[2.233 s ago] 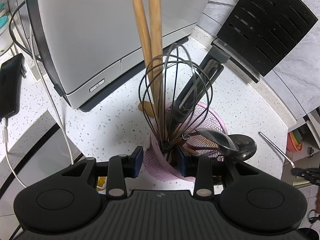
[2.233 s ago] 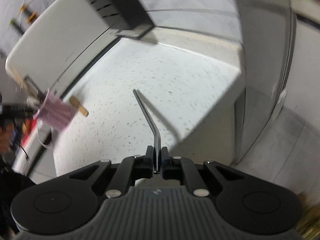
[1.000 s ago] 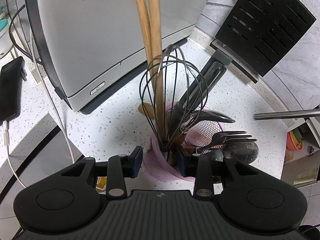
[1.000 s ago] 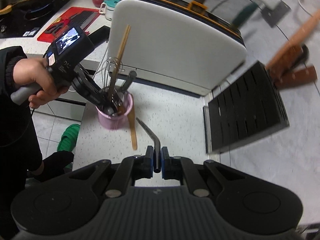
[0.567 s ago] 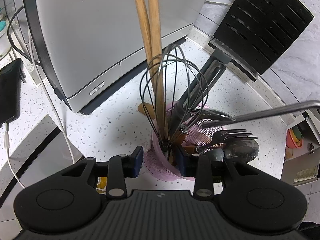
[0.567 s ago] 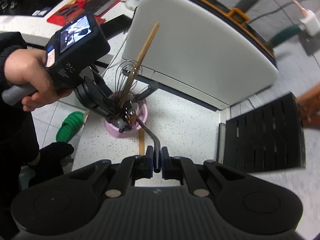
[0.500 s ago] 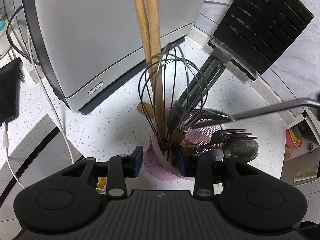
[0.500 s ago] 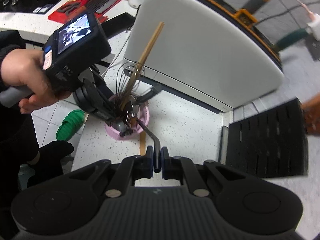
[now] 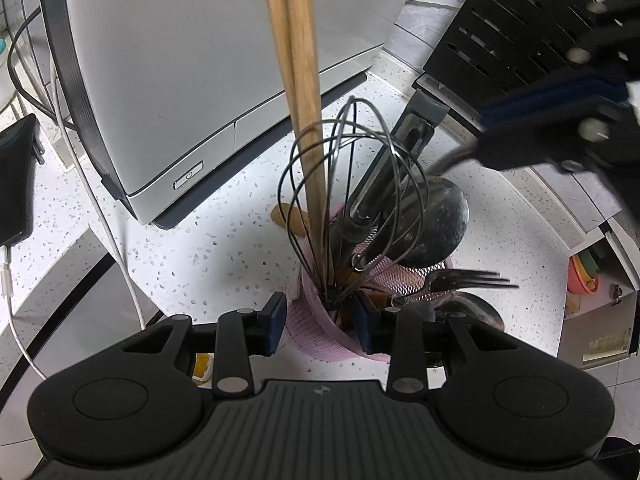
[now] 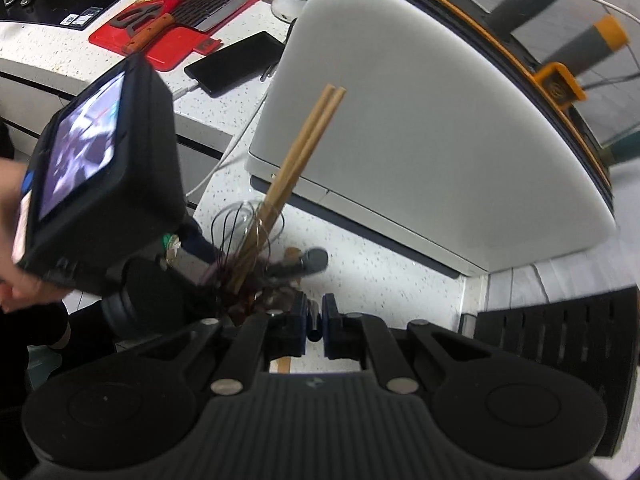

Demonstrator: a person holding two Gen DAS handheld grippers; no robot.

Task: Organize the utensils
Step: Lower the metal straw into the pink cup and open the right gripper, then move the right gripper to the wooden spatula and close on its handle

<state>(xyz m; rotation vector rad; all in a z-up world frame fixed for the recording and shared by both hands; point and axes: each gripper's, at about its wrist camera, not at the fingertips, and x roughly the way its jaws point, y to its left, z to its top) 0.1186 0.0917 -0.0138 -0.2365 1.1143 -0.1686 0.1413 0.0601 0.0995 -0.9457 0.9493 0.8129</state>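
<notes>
A pink mesh holder [image 9: 320, 336] stands on the speckled counter. It holds two wooden chopsticks [image 9: 296, 80], a wire whisk [image 9: 352, 184], a black-handled tool [image 9: 404, 152], a big metal spoon [image 9: 440, 224] and a fork [image 9: 468, 280]. My left gripper [image 9: 320, 322] is shut on the holder's near wall. From the upper right comes my right gripper [image 9: 492, 128], blurred and shut on a thin bent metal rod [image 9: 452, 162]. The rod's lower end is lost among the utensils. In the right wrist view the rod sits between the pads of the right gripper [image 10: 316, 320], just above the holder.
A white appliance [image 9: 180, 60] stands close behind the holder, with a black slotted rack [image 9: 520, 32] to its right. A wooden spatula [image 9: 288, 216] lies behind the holder. A phone [image 10: 236, 64] on a cable and a red board [image 10: 176, 28] lie farther off. The counter edge is near.
My right gripper has come down and in towards the holder, bringing the bent rod in among the utensils. The big spoon's bowl has turned towards the left camera. The left gripper has stayed put.
</notes>
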